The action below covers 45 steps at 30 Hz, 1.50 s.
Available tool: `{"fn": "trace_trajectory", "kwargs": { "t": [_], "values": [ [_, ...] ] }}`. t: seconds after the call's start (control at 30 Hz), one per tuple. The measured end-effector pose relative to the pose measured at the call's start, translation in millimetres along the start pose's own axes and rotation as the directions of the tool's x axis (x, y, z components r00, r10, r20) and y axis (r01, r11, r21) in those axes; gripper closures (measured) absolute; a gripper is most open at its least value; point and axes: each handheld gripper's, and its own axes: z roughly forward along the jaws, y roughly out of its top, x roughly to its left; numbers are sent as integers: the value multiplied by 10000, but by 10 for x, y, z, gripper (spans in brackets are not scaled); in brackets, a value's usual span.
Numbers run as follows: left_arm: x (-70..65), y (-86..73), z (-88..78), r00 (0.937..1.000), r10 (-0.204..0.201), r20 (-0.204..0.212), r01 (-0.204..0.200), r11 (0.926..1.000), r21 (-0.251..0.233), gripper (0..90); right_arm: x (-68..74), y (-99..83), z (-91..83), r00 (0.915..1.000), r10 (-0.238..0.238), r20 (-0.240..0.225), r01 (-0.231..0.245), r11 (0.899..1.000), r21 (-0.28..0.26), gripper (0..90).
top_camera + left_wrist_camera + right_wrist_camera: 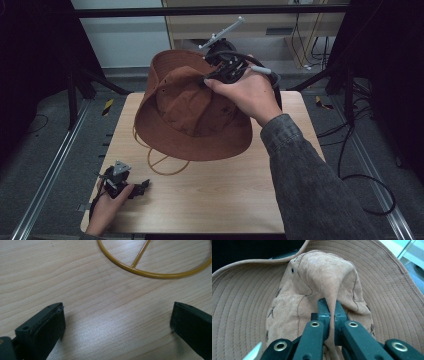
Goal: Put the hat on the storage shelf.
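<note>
The right claw was clamped on a fold of the brown hat's crown, holding the hat above the worktop. The hat looked soft, light and floppy; the crown fabric gave the surest hold. The left claw rested wide open and empty near the yellow wire ring.
</note>
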Motion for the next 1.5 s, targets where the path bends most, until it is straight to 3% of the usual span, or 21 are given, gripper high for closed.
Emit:
{"fn": "trace_trajectory", "kwargs": {
  "t": [0.63, 1.5],
  "values": [
    [-1, 0, 2, 10000, -12, 20, 12, 10000, -6, 0, 143, 237, 196, 9998, -171, -89, 168, 9995, -260, 891],
    [-1, 1, 0, 10000, -1, 19, 1, 10000, 12, 0, 299, 462, 497, 9992, -277, -275, 271, 9994, -229, 890]
  ]
}}
